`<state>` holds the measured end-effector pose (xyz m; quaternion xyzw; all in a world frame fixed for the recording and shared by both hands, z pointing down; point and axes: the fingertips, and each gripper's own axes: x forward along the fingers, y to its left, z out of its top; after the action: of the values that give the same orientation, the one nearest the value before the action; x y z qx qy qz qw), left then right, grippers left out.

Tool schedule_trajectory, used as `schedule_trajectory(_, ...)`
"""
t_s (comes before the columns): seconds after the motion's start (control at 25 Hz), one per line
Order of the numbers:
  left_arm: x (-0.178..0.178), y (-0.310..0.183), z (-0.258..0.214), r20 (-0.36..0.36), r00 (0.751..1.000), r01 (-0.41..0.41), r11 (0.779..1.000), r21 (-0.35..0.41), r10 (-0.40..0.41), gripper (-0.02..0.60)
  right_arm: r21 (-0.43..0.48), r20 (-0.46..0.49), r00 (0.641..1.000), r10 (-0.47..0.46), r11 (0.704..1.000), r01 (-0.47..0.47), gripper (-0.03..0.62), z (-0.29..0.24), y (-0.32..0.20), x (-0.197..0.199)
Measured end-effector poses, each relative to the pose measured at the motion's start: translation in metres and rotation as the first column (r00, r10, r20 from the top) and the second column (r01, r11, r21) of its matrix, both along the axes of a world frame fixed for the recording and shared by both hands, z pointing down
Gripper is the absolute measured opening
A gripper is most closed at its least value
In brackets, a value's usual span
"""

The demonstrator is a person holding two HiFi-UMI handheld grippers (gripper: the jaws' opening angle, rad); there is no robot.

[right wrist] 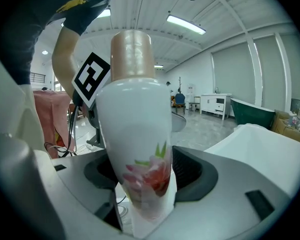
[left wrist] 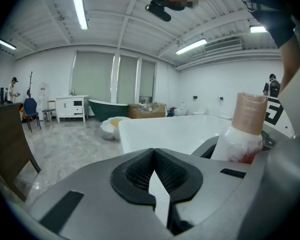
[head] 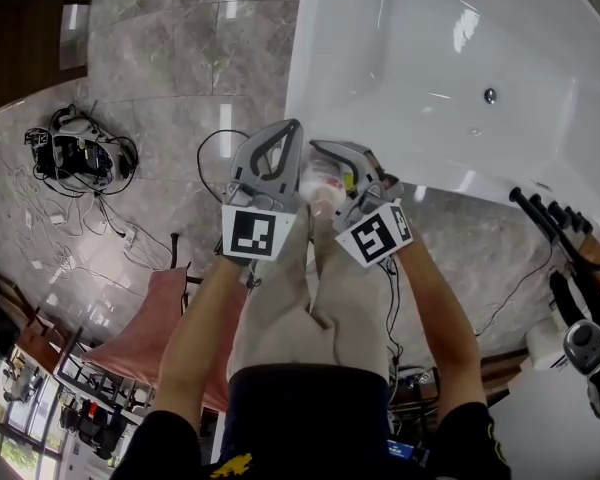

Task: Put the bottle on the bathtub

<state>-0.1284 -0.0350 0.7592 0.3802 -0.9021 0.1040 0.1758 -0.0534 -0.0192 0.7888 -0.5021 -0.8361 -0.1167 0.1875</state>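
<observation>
A white bottle (right wrist: 135, 129) with a beige cap and a pink flower print stands upright between the jaws of my right gripper (right wrist: 145, 181), which is shut on its lower body. In the head view the bottle (head: 325, 186) is held over the marble floor, just short of the white bathtub's rim (head: 380, 163). My left gripper (head: 280, 146) hangs close beside it on the left. Its jaws are shut with nothing between them (left wrist: 157, 181), and the bottle (left wrist: 245, 129) shows to their right. The bathtub (left wrist: 165, 131) lies straight ahead.
A bundle of cables and a device (head: 80, 153) lies on the floor at left, with a pink cloth (head: 155, 333) below it. A black rack (head: 560, 230) and white equipment (head: 560, 418) stand at right. Farther back are a dark green tub (left wrist: 107, 109) and a white cabinet (left wrist: 72, 106).
</observation>
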Motion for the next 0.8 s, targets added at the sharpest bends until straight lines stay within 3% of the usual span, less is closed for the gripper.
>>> schedule_trajectory(0.16,0.001,0.002,0.000,0.000,1.000,0.009,1.000,0.008,-0.009,0.017,-0.007,-0.039,0.999,0.029,1.000,-0.029,0.307,0.001,-0.006,0.002)
schedule_trajectory(0.32,-0.007,0.023,0.002,-0.084,0.983,0.170,0.981,0.098,-0.162,0.017,0.053,-0.090,0.993,0.079,0.996,-0.074,0.344,0.004,-0.031,0.017)
schedule_trajectory(0.48,0.005,0.050,-0.021,-0.124,0.977,0.180,0.983,0.041,-0.174,0.017,0.063,-0.130,0.967,0.218,0.975,-0.211,0.315,-0.027,-0.069,0.042)
schedule_trajectory(0.6,0.024,0.059,-0.068,-0.147,0.978,0.150,0.989,0.015,-0.146,0.017,-0.025,-0.190,0.898,0.396,0.913,-0.408,0.246,-0.087,-0.100,0.054)
schedule_trajectory(0.72,0.042,0.061,-0.133,-0.133,0.985,0.117,0.993,0.026,-0.112,0.017,-0.059,-0.254,0.816,0.519,0.834,-0.548,0.190,-0.166,-0.118,0.069)
schedule_trajectory(0.8,0.047,0.063,-0.170,-0.124,0.987,0.107,0.994,0.024,-0.103,0.017,-0.086,-0.249,0.767,0.591,0.775,-0.626,0.139,-0.215,-0.129,0.070)
